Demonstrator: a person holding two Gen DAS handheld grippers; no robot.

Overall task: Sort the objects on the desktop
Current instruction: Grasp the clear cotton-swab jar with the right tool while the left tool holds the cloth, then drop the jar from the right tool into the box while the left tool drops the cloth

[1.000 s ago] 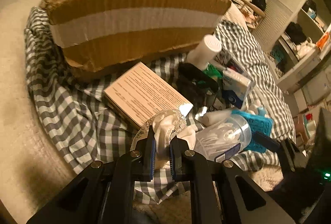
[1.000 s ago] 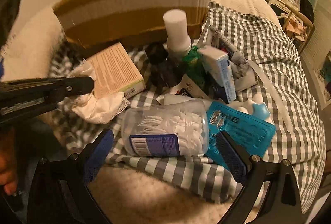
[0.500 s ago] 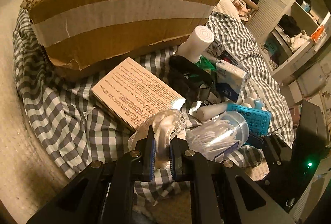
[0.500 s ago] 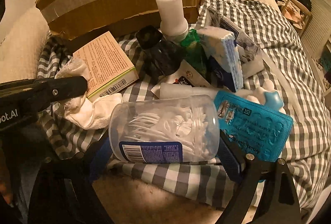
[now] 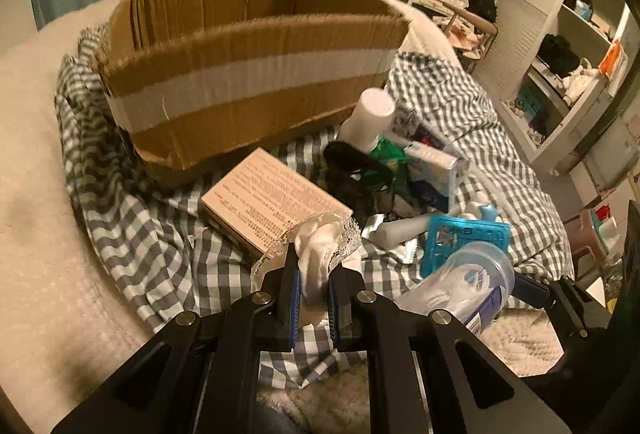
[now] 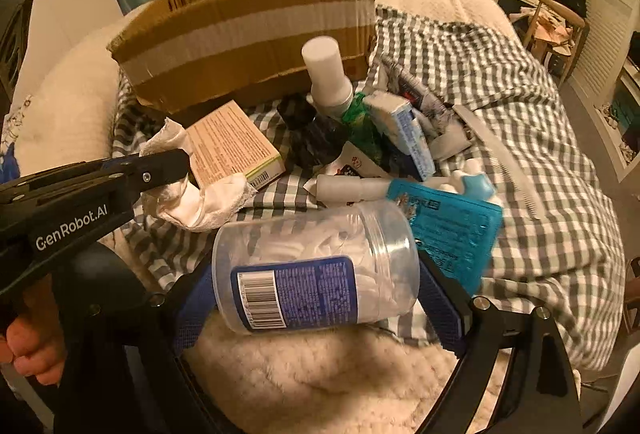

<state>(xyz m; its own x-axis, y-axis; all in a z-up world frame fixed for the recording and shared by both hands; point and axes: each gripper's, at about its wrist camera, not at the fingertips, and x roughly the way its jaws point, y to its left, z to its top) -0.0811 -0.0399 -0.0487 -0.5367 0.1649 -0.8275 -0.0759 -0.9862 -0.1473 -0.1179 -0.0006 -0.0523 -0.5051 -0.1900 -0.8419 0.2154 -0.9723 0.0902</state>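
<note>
2 claws are in my hands. My left gripper (image 5: 313,276) is pinched tight on a white lace-edged cloth (image 5: 320,246), its blue pads squeezing the bunched fabric, which hangs above the checked blanket (image 5: 132,226) just in front of the tan printed box (image 5: 272,199). From the right wrist view this claw reaches in level from the left side, with the white lettering "GenRobot.AI" along its black body, and my hand (image 6: 28,348) curls around its grip at the lower left edge.

My right gripper (image 6: 316,298) is clamped on a clear plastic jar (image 6: 316,266) full of white pieces, 1 blue pad at each end. The jar lies on its side between the fingers, lifted off the fuzzy cream cover (image 6: 320,374). Its blue label carries a barcode and fine white print too small for me to read.

The open cardboard box (image 5: 256,73), with a pale tape band across its front, stands at the back of the blanket. Between it and my claws lies the pile: a white-capped bottle (image 6: 326,73), a teal blister pack (image 6: 452,234) and a blue-and-white carton (image 6: 404,129). The tan box shows rows of small text and a barcode on its green-edged side; I cannot read any of it.
</note>
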